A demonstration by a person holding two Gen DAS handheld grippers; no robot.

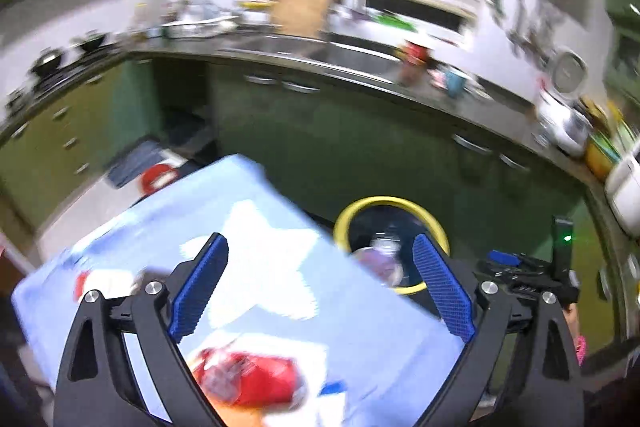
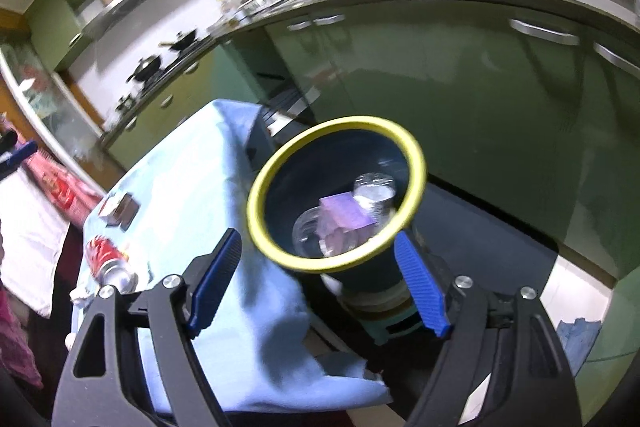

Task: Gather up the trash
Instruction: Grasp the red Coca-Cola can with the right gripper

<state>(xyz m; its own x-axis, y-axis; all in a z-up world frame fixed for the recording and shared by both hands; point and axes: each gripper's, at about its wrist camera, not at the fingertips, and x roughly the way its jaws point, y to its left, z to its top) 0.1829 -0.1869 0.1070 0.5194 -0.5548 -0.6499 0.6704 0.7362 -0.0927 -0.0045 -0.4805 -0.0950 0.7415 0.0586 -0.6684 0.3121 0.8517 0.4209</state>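
Collecting trash, mid-task. My left tongs stand wide apart with nothing between the blue pads; my right tongs are likewise spread and empty. The dark bin with the yellow rim sits just ahead of my right tongs, beside the surface, which is draped in a light blue cloth; from my left tongs it lies ahead and to the right. Already inside the bin: a purple box, a clear plastic cup and a silvery round container. I judge this part done. Still on the surface: a red-and-white wrapper, directly below my left tongs, which the right view shows far to the left of my right tongs; a small dark flat item beyond it; and a further red-and-white scrap, too blurred to identify. These remain to be picked up and dropped in the bin, so I estimate the task about half complete.
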